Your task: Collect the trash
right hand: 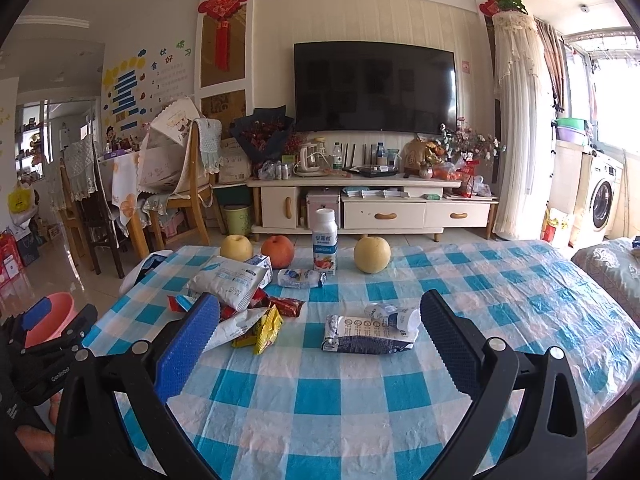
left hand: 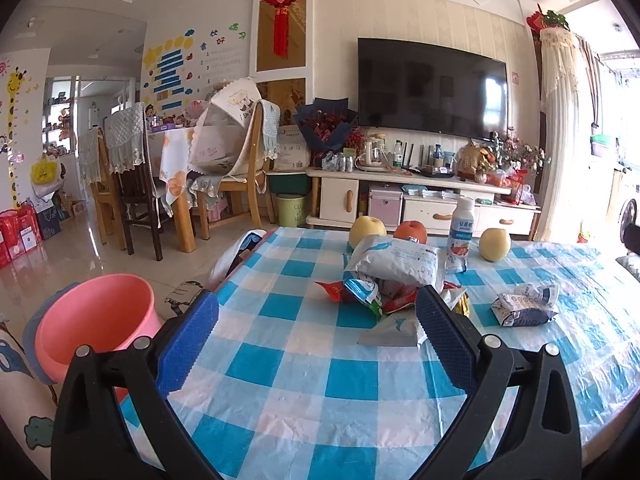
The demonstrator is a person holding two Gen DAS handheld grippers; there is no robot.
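Trash lies on the checked tablecloth (right hand: 320,400) in two groups, and we take the yogurt bottle (right hand: 325,240) standing at the far edge as our reference. Nearest us, the right gripper (right hand: 320,336) hovers above the cloth with its jaws spread wide and nothing between them; the left gripper (left hand: 318,332) is likewise wide open and empty over the cloth's left part. In front of the bottle, slightly to its right, we see a flattened dark-and-white carton (right hand: 366,340) with a crumpled white carton (right hand: 396,316) resting on its top edge. In front of the bottle to its left sits a heap of wrappers (right hand: 240,304): a yellow packet (right hand: 266,330), red packets (right hand: 286,305) and a large white pouch (right hand: 228,278) on top. One small crushed white packet (right hand: 302,278) lies just in front of the bottle's base. In line with the bottle stand a yellow pear (right hand: 372,255) on its right, and a red apple (right hand: 277,251) and a second yellow pear (right hand: 236,247) on its left. Far left of the bottle, below the table's corner, a pink bin (left hand: 96,316) stands on the floor. Beyond the bottle we see a TV cabinet (right hand: 372,200) and a wall-mounted television (right hand: 375,88).
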